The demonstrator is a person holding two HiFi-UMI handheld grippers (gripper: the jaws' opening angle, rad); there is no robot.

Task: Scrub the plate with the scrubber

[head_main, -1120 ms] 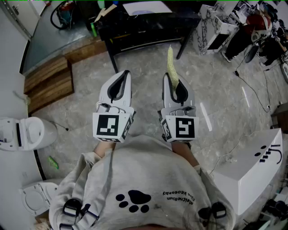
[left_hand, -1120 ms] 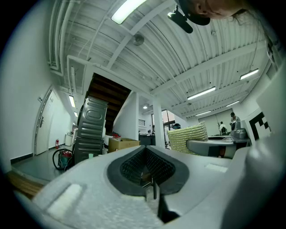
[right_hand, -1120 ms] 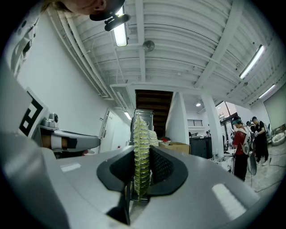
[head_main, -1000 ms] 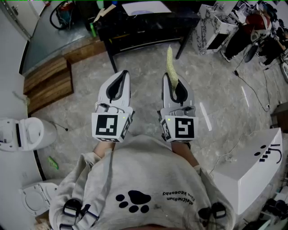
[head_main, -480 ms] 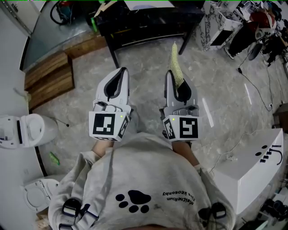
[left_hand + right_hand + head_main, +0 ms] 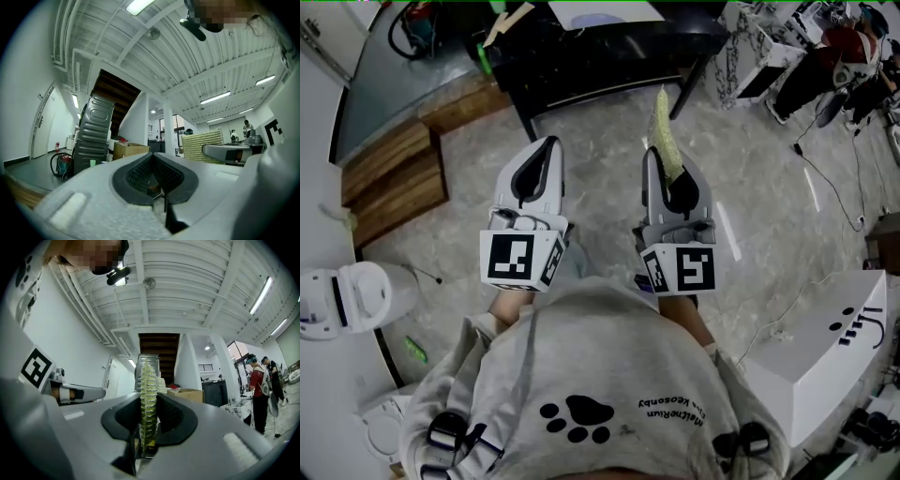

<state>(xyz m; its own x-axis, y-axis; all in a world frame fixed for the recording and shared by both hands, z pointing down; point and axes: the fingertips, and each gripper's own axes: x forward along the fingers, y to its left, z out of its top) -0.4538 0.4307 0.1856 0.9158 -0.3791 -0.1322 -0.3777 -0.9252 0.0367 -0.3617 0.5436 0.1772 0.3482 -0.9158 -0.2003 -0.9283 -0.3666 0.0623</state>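
Observation:
My right gripper (image 6: 660,157) is shut on a yellow-green mesh scrubber (image 6: 664,131) that sticks out forward past its tips. In the right gripper view the scrubber (image 6: 148,394) stands edge-on, pinched between the dark pads. To its left my left gripper (image 6: 544,145) is shut with nothing in it; in the left gripper view its pads (image 6: 140,171) meet. That view also shows the scrubber (image 6: 202,143) off to the right. Both grippers are held level over the floor, side by side in front of the person's chest. I see no plate that I can be sure of.
A black table (image 6: 609,47) with a white sheet on it stands ahead. Wooden steps (image 6: 384,178) lie at the left, white fixtures (image 6: 347,291) at the lower left, a white box (image 6: 825,347) at the right. Cables and equipment crowd the upper right. A person in red (image 6: 257,380) stands far off.
The black table has drawn a little closer at the top of the head view. Both grippers keep their side-by-side pose, the right one still holding the scrubber.

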